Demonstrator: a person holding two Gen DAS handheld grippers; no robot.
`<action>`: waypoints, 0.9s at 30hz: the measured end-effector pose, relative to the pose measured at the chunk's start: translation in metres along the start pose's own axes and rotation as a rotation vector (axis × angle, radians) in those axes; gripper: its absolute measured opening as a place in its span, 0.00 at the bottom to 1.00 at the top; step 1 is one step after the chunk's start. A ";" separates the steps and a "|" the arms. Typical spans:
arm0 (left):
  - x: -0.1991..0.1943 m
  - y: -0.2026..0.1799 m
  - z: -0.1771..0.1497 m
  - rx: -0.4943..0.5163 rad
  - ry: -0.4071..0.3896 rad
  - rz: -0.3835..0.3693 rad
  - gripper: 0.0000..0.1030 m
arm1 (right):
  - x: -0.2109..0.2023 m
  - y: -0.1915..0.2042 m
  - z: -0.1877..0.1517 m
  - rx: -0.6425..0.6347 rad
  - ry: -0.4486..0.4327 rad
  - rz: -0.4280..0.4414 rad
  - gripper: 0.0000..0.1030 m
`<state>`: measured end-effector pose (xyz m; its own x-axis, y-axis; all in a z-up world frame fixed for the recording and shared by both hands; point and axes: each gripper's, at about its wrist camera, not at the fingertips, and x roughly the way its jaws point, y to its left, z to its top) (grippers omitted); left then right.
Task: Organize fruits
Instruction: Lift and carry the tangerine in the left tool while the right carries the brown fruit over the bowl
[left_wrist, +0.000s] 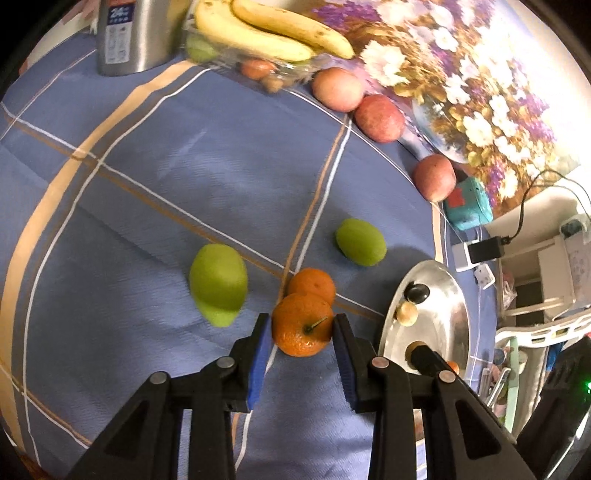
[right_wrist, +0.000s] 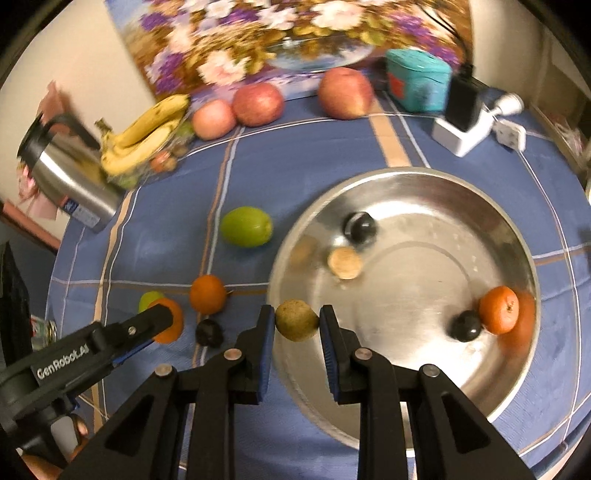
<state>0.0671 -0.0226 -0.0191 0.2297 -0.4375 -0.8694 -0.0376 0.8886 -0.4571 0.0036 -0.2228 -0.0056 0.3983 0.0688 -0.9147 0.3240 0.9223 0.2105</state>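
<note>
My left gripper (left_wrist: 302, 322) is shut on an orange mandarin (left_wrist: 300, 334), held just above the blue checked cloth. A second mandarin (left_wrist: 312, 285) lies right behind it. Two green fruits (left_wrist: 218, 282) (left_wrist: 360, 242) lie farther out on the cloth. My right gripper (right_wrist: 296, 314) is shut on a small yellow-brown round fruit (right_wrist: 296, 320) over the left rim of the steel bowl (right_wrist: 424, 295). Inside the bowl lie a mandarin (right_wrist: 498, 309), two dark round fruits (right_wrist: 466, 325) (right_wrist: 360, 226) and a tan one (right_wrist: 344, 263). In the right wrist view the left gripper (right_wrist: 162, 320) shows at lower left with its mandarin.
A dark fruit (right_wrist: 209, 332) lies on the cloth left of the bowl. Three apples (right_wrist: 258, 103) line the back edge by a flower painting. Bananas (right_wrist: 144, 136) and a steel flask (right_wrist: 66, 177) stand at back left. A teal box (right_wrist: 417, 79) and a charger (right_wrist: 465, 122) sit at back right.
</note>
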 end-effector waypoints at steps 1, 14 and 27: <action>0.001 -0.004 -0.001 0.015 0.001 0.002 0.35 | -0.001 -0.005 0.000 0.012 0.000 -0.002 0.25; 0.012 -0.068 -0.030 0.271 0.015 0.007 0.35 | -0.014 -0.063 0.001 0.133 -0.019 -0.088 0.25; 0.030 -0.109 -0.059 0.484 0.012 0.002 0.35 | -0.019 -0.076 -0.001 0.160 -0.027 -0.140 0.25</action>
<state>0.0208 -0.1407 -0.0068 0.2188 -0.4350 -0.8735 0.4199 0.8500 -0.3182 -0.0294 -0.2941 -0.0041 0.3616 -0.0678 -0.9299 0.5094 0.8497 0.1361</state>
